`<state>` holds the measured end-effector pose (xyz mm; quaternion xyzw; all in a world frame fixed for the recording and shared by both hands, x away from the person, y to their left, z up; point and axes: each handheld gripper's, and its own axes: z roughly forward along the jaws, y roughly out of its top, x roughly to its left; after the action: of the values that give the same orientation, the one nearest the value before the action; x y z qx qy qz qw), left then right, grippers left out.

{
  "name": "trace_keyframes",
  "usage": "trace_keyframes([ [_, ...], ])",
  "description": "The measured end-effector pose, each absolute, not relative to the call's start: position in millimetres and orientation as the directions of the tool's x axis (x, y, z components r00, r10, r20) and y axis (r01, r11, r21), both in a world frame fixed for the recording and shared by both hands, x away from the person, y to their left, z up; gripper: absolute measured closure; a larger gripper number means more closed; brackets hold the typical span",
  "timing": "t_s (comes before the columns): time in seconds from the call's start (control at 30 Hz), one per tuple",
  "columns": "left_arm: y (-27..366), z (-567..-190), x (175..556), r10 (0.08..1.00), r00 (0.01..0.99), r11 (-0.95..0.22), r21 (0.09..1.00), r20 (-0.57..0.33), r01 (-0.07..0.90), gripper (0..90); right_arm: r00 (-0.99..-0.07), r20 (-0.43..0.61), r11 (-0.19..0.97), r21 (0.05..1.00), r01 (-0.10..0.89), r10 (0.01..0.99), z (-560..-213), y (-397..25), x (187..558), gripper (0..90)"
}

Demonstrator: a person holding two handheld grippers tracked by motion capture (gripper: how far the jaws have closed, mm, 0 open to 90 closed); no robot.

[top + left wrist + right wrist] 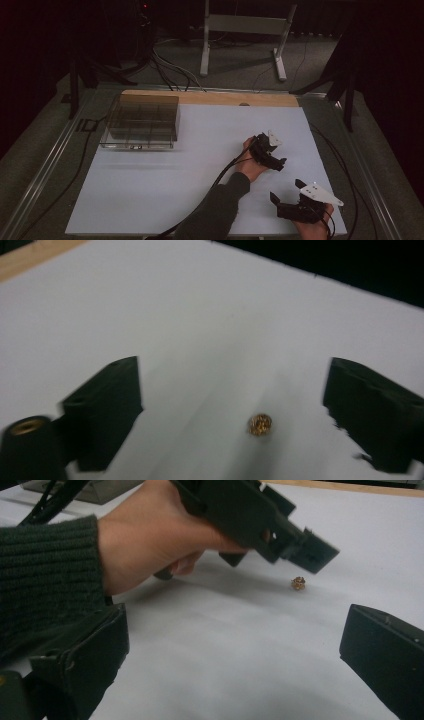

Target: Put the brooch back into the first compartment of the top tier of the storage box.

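Two grippers work over the white table (150,190): left gripper (230,400) and right gripper (235,655), both with jaws spread. One small gold bead (260,424) lies between the left jaws. One clear tray (141,122) sits well apart.

— Dim overall in the high view; brightest on the white tabletop (165,190), falling to near black around the edges and in the room behind.

— Soft, grainy, low in contrast. Faint shadow stretched beneath the clear tray (142,122), another under the left gripper (274,159).

— In the left gripper view, smeared with motion blur: jaw edges ragged, streaked grey shadow running up the tabletop past the small gold bead (260,424).

— Sharper in the right gripper view: knit of the sleeve (47,580) crisp, near jaws soft. Broad diffuse shadow under the hand (155,545). No glare anywhere.
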<state>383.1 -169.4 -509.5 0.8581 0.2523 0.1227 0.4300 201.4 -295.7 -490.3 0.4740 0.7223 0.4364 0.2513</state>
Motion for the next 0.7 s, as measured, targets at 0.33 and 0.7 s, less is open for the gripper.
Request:
trace_keyframes([
  [0.33, -173, -521, 381, 0.504, 0.864, -0.558, 0.754, -0.024, 0.346, 54.4, -0.424, 0.054, 0.164, 0.873, 0.46, 0.904, -490, -296, 201, 0.0],
  [0.7, -173, -524, 380, 0.462, 0.887, -0.604, 0.727, -0.016, 0.327, 79.1, -0.423, 0.053, 0.163, 0.874, 0.458, 0.905, -490, -296, 201, 0.0],
])
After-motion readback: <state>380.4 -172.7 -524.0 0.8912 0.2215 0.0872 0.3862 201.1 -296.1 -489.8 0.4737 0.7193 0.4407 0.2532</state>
